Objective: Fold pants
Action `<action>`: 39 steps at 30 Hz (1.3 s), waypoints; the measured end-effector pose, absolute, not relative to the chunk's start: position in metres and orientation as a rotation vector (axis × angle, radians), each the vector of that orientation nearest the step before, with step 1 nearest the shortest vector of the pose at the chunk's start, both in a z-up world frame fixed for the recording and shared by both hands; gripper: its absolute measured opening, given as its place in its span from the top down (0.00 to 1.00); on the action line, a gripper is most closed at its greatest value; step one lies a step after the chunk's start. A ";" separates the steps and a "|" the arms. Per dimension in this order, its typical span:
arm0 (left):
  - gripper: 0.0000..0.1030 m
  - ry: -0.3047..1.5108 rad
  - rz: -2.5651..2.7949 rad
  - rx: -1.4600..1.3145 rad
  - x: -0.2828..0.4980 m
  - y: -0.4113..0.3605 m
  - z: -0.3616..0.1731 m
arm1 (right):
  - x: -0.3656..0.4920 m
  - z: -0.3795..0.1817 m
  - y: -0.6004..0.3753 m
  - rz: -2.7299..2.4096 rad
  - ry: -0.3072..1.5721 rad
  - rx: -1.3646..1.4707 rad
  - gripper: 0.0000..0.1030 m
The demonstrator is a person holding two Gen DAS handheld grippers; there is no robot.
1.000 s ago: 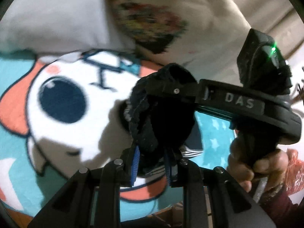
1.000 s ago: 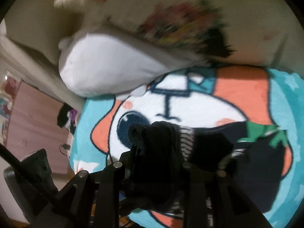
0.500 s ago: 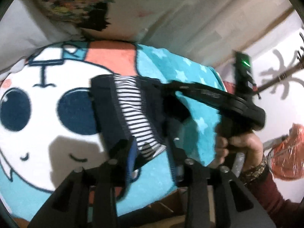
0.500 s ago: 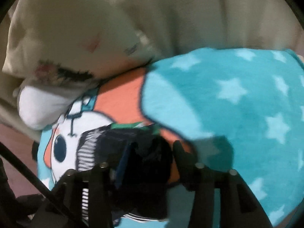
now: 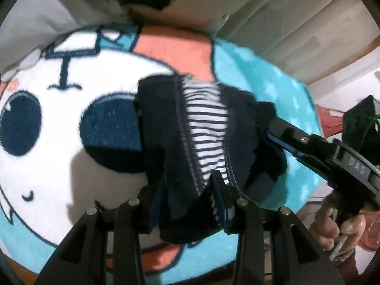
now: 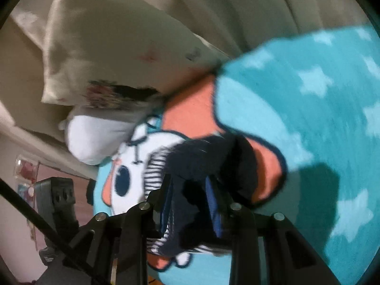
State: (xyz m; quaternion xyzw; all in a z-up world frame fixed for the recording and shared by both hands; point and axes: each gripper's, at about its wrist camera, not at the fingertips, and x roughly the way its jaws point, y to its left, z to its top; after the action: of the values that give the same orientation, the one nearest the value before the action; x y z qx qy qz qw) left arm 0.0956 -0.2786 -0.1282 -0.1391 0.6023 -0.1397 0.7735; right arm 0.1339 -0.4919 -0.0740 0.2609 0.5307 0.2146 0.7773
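Note:
Small dark navy pants [image 5: 204, 123] with a black-and-white striped panel hang spread over a cartoon-face blanket [image 5: 47, 166]. My left gripper [image 5: 187, 197] is shut on the near edge, with cloth bunched between its blue pads. In the left wrist view my right gripper [image 5: 273, 133] reaches in from the right and pinches the pants' far right edge. In its own view the right gripper [image 6: 190, 190] has its jaws closing, dark cloth of the pants [image 6: 201, 156] filling the gap between them. A hand [image 5: 332, 223] holds its grip.
A cream printed pillow [image 6: 106, 47] and a white pillow [image 6: 95, 137] lie at the blanket's far end. The teal, star-patterned part of the blanket [image 6: 308, 118] stretches to the right. A pale wall or curtain [image 5: 285, 23] stands behind.
The pants were a tight bunch between both grippers; now they are pulled apart and show the striped panel. Both grippers have shifted right over the blanket and lower.

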 end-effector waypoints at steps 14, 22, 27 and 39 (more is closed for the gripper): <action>0.49 1.225 -0.275 -0.393 0.107 -0.260 -0.094 | 0.133 -0.082 -0.509 0.430 1.139 0.587 0.63; 0.49 1.305 -0.172 -0.367 0.163 -0.262 -0.135 | 0.120 -0.071 -0.503 0.404 1.098 0.480 0.61; 0.49 1.306 -0.202 -0.408 0.164 -0.260 -0.131 | 0.116 -0.076 -0.514 0.373 1.101 0.515 0.58; 0.29 1.237 -0.301 -0.735 0.135 -0.201 -0.134 | 0.121 -0.096 -0.519 0.385 1.149 0.573 0.31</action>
State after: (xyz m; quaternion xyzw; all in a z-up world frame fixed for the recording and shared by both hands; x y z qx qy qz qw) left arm 0.1354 -0.2015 -0.1336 -0.3355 0.5643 -0.1372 0.7418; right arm 0.1209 -0.5191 -0.0955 0.2653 0.5323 0.1785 0.7838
